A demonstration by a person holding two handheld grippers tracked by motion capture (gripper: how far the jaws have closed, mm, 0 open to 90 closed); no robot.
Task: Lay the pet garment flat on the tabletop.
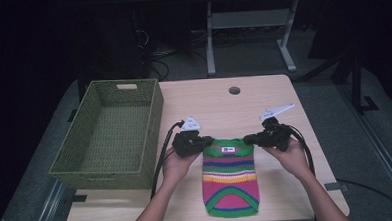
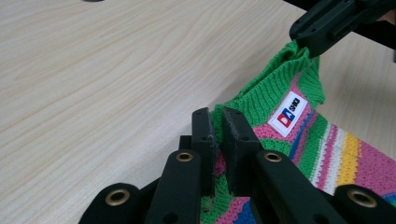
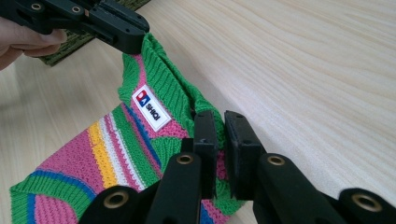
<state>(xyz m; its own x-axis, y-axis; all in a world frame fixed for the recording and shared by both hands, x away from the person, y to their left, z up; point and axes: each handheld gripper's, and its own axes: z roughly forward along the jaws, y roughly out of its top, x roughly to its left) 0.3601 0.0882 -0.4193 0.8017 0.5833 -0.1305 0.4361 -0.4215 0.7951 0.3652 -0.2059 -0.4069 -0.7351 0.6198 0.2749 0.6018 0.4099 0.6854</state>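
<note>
Left gripper [image 1: 204,141] and right gripper [image 1: 249,138] each pinch the striped knit sweater's [image 1: 230,181] green collar; thin grips may slip, dropping it short of the 9 o'clock green woven basket [image 1: 110,137].

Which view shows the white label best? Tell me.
The left gripper view: the white label is close, its logo visible on the sweater. The right gripper view shows it nearly as well; the high view gives a tiny patch.

From my seat, the knitted garment [image 1: 230,178] lies on the table [image 1: 263,95] near its front edge. The basket [image 1: 110,137] sits to its left, on the table's left side. My left gripper [image 1: 209,142] and right gripper [image 1: 249,139] meet the garment's far corners.
</note>
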